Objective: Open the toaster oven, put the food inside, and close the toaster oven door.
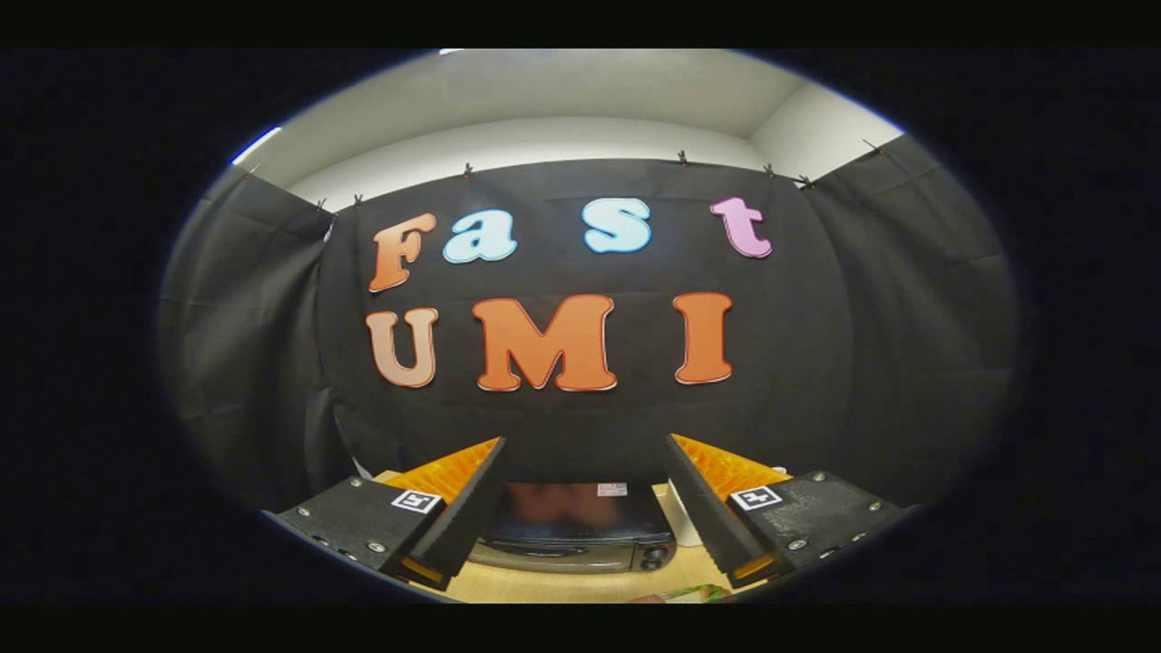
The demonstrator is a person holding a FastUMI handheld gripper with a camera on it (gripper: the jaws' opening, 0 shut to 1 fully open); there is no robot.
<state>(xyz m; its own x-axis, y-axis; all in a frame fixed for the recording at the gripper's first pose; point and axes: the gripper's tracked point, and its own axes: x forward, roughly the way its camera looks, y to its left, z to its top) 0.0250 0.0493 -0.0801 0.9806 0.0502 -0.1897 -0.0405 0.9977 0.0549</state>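
A dark toaster oven (pixel 579 528) stands on the wooden table (pixel 544 585), seen from above between my two fingers and some way beyond them. Its door looks closed, with a handle along the front and knobs at its right end. My gripper (pixel 585 453) is open, held high over the table with nothing between the fingers. A bit of green and pale food (pixel 689 594) peeks in below the oven, near the right finger; most of it is hidden.
A white cylindrical object (pixel 687 526) stands just right of the oven, partly behind the right finger. Black cloth walls close the booth at the back and on both sides.
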